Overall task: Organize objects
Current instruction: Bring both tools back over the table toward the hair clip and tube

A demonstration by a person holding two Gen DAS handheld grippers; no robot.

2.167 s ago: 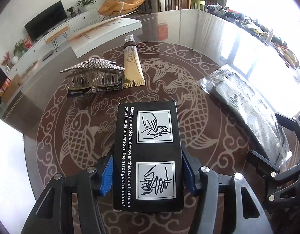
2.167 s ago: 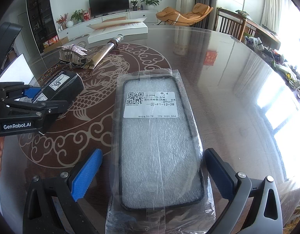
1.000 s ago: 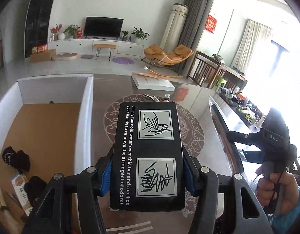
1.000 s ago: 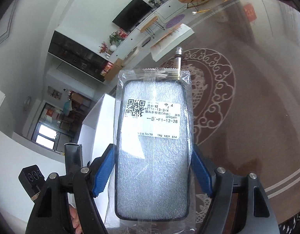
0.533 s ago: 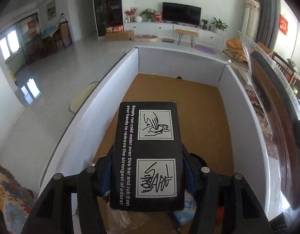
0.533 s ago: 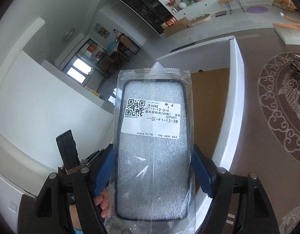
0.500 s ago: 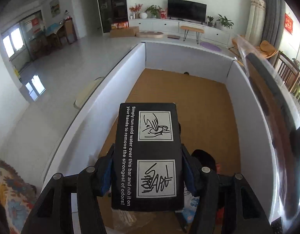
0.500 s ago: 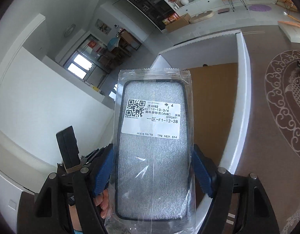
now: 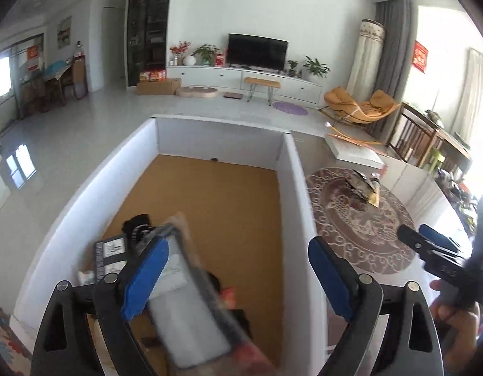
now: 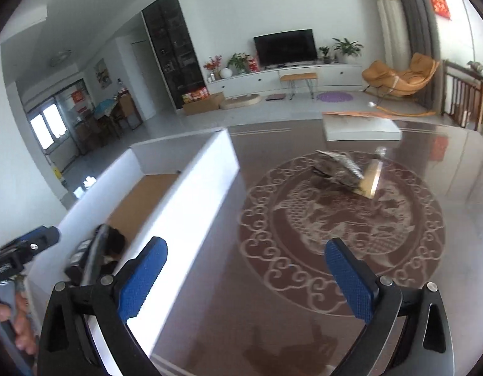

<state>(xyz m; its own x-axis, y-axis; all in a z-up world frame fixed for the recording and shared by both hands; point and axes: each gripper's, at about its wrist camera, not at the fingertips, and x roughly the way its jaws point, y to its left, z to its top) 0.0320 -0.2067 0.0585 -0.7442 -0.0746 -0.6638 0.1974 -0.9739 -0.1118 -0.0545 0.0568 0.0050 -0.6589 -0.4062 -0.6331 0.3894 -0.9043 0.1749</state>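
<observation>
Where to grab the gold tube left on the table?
Grip the gold tube across its flat body, midway between the silver cap at the far end and the wide crimped end nearest the camera. Come from above, jaws straddling its width. The glittery hair clip lies close on one side, so set that finger down carefully.

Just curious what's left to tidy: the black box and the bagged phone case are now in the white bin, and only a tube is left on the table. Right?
Not quite: beside the tube a hair clip also lies on the table, as the right wrist view shows. The black box and phone case are in the bin.
</observation>
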